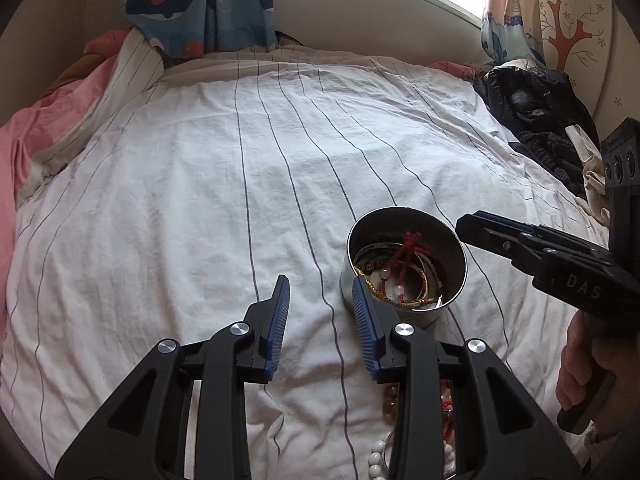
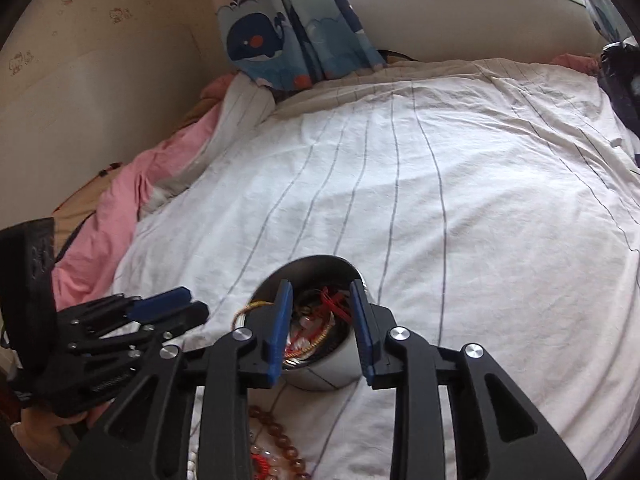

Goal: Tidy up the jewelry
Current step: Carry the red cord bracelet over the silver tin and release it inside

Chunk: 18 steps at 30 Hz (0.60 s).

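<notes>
A round metal tin (image 1: 400,211) stands on the striped sheet and holds bangles, a gold chain, pale beads and a red cord (image 1: 410,246). My left gripper (image 1: 319,283) is open with nothing between its fingers; it sits just left of the tin, its right finger against the tin's near wall. My right gripper (image 2: 320,285) hovers over the tin (image 2: 332,372), open, with only the tin's contents behind the gap. Loose amber beads (image 2: 276,428) and white beads (image 1: 376,456) lie on the sheet under the grippers. Each gripper appears from the side in the other view: right gripper (image 1: 468,226), left gripper (image 2: 194,301).
The white striped sheet (image 1: 280,160) covers the bed. A pink quilt (image 1: 24,148) bunches at the left edge and dark clothes (image 1: 536,120) pile at the far right. A whale-print curtain (image 1: 200,4) hangs at the head. A person's hand (image 1: 580,372) holds the right gripper's handle.
</notes>
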{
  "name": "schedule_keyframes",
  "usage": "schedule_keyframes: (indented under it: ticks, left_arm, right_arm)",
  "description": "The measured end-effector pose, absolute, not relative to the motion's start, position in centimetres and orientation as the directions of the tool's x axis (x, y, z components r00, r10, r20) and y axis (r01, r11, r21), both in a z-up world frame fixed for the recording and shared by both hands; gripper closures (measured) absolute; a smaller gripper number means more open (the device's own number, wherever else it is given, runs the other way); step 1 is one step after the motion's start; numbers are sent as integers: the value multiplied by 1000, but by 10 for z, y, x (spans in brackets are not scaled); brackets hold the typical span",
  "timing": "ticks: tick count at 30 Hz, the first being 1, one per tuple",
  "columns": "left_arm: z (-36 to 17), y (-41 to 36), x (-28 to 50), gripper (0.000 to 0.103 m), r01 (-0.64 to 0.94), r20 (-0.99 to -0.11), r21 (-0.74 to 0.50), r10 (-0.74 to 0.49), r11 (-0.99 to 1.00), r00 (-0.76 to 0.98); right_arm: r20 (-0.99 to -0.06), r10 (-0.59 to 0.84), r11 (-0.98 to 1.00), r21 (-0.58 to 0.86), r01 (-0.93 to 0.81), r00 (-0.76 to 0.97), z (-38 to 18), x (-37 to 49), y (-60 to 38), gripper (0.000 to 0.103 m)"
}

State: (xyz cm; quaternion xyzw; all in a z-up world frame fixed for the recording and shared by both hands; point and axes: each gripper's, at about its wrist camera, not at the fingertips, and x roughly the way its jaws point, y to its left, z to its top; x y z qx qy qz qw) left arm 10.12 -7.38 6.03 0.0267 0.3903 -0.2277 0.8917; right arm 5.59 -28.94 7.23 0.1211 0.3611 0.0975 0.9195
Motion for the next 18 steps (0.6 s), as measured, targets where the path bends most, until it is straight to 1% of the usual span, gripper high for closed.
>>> schedule_keyframes:
  ticks: [2, 5, 7, 9, 12, 15, 17, 18]
  left_arm:
    - [59, -70, 96, 65, 428, -710, -131, -386, 894, 589]
    - [57, -66, 88, 62, 432, -718, -122, -380, 893, 583]
    - [56, -62, 83, 61, 429, -722, -116, -373, 896, 583]
    - [54, -59, 82, 60, 419, -726, -116, -364, 901, 583]
    - [53, -54, 79, 59, 407, -728, -119, -359, 905, 584]
    - [54, -48, 77, 57, 398, -725, -122, -355, 909, 590]
    - [53, -42, 79, 56, 379, -726, -121, -342, 918, 597]
    - [53, -39, 80, 56, 377, -726, -132, -348, 917, 593]
  right_arm:
    - [-644, 270, 947, 312, -77, 716, 69, 49, -295, 73]
    - [-645, 264, 947, 315, -65, 718, 70, 32, -299, 71]
    - [-646, 234, 960, 271, -69, 726, 72, 20, -292, 70]
    - [-635, 256, 961, 249, -120, 729, 75, 17, -279, 67]
    - [-633, 317, 948, 228, -221, 706, 79, 22, -247, 67]
    - [-665, 315, 944, 148, -294, 677, 74, 35, -212, 67]
    - [-698, 310, 944, 145, -296, 646, 62, 51, -205, 71]
    - [-717, 297, 948, 144, -282, 631, 56, 59, -207, 80]
